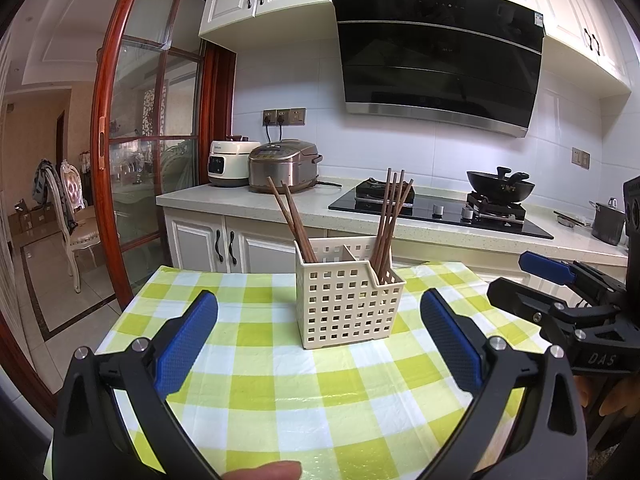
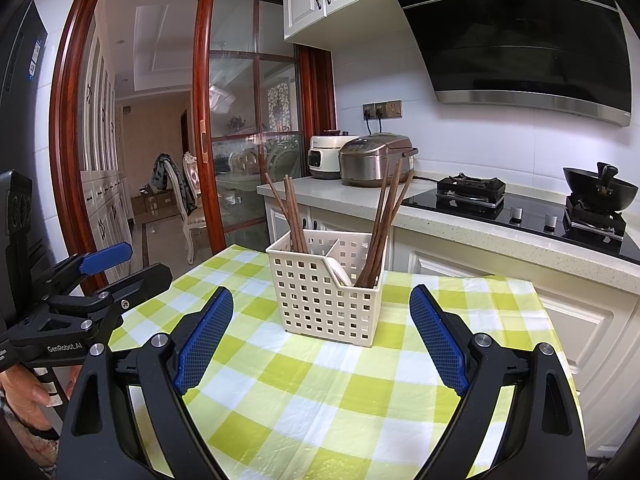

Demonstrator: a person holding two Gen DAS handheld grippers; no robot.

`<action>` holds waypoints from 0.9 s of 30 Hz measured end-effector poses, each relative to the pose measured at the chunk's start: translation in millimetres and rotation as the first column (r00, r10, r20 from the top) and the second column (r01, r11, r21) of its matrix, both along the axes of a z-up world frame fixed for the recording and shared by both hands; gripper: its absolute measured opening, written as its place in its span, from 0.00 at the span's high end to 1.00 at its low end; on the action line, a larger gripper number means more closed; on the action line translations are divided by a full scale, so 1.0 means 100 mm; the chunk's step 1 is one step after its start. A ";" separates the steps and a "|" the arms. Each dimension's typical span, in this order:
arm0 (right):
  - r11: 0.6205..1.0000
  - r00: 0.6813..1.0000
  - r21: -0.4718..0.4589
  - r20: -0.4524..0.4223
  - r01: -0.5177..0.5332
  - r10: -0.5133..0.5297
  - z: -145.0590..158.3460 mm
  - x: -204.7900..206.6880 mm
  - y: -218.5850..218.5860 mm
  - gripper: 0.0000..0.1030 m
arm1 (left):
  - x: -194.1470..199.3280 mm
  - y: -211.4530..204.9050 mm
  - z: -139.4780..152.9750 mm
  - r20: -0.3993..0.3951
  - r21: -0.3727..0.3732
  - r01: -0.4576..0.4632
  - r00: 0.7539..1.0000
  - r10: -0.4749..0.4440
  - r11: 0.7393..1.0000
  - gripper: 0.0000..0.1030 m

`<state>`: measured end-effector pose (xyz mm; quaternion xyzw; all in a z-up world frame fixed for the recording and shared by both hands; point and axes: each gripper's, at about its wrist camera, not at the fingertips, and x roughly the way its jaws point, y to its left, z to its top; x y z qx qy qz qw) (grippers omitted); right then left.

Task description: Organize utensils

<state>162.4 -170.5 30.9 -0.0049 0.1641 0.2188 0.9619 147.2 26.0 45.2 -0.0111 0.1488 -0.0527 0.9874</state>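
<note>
chopsticks' [image 1: 300, 232] lower ends hidden (inside basket [image 1: 344, 308])

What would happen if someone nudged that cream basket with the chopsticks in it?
The basket looks like thin perforated plastic, so it is probably light and would slide on the checked cloth. The chopsticks stand well above its rim and lean outward, so a push near the top might tip it.
</note>
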 end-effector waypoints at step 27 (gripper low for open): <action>1.000 1.000 0.003 -0.003 0.000 0.000 0.00 0.00 0.00 0.18 | 0.03 0.01 -0.02 -0.017 -0.011 0.003 1.000 -0.003 1.000 0.05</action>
